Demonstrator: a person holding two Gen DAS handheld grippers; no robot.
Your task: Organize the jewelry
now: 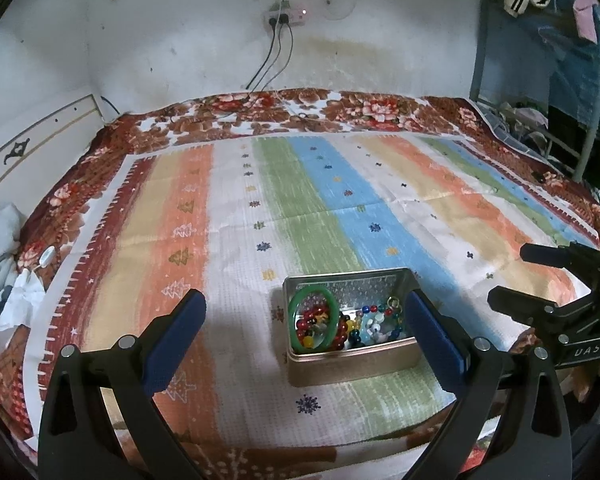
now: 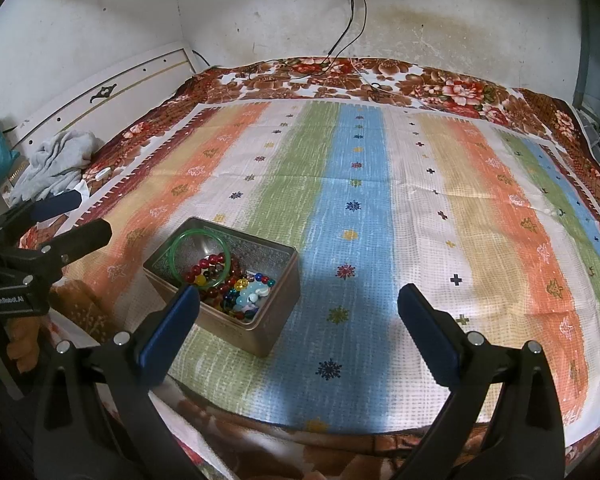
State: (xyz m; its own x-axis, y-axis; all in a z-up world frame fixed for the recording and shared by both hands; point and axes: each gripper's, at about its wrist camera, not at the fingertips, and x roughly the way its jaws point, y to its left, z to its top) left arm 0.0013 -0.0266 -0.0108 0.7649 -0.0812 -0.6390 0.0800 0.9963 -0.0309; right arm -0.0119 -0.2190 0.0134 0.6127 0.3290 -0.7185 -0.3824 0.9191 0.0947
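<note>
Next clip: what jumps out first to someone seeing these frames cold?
The open metal tin near the front of the striped cloth, packed with colourful beaded bracelets, draws the eye. A green bangle leans up inside its left end. Both the left gripper and the right gripper hover open and empty, the tin sitting by the left one's right finger.

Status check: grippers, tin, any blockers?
Left gripper open, empty. Right gripper open, empty. Metal tin lidless, green bangle atop beaded bracelets. Nothing in the way.
</note>
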